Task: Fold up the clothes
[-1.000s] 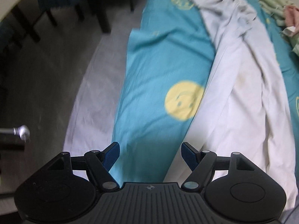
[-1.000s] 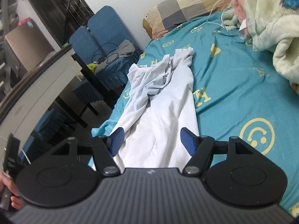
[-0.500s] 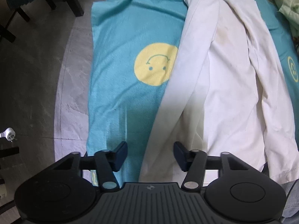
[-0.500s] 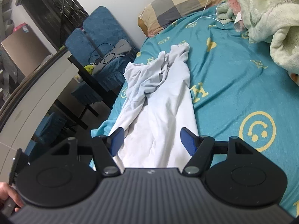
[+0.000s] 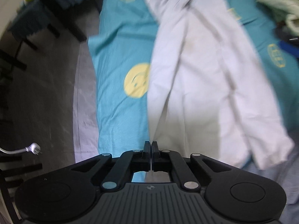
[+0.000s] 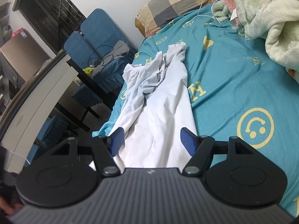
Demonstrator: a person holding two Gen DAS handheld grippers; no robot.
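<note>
White garment (image 5: 205, 85) is laid lengthwise on the teal bedsheet (image 5: 119, 43) of the bed, near the bed's side edge. Its far end is seen bunched and creased toward the checked pillow (image 6: 173, 5); its near end is spread flatter at the bed's foot edge. A yellow smiley print (image 5: 137, 80) on the sheet is partly covered by the garment's edge.

Left tool (image 5: 150, 147) is pointed steeply down over the garment's near edge. Its pads are pressed together, and a thin fold of the white cloth appears to be pinched between them; the view is motion-blurred, so the pinch is not fully clear.

Right tool (image 6: 152, 140) is held above the garment's near end with its 2 blue pads (image 6: 116, 138) standing well apart. Nothing is gripped; cloth is seen past the gap.

A fluffy blanket (image 6: 261, 18) is heaped on the bed, well apart from the garment. Blue chairs (image 6: 101, 37) are stood beside the bed. A white plug (image 5: 34, 147) is seen on the floor, beside the bed.
</note>
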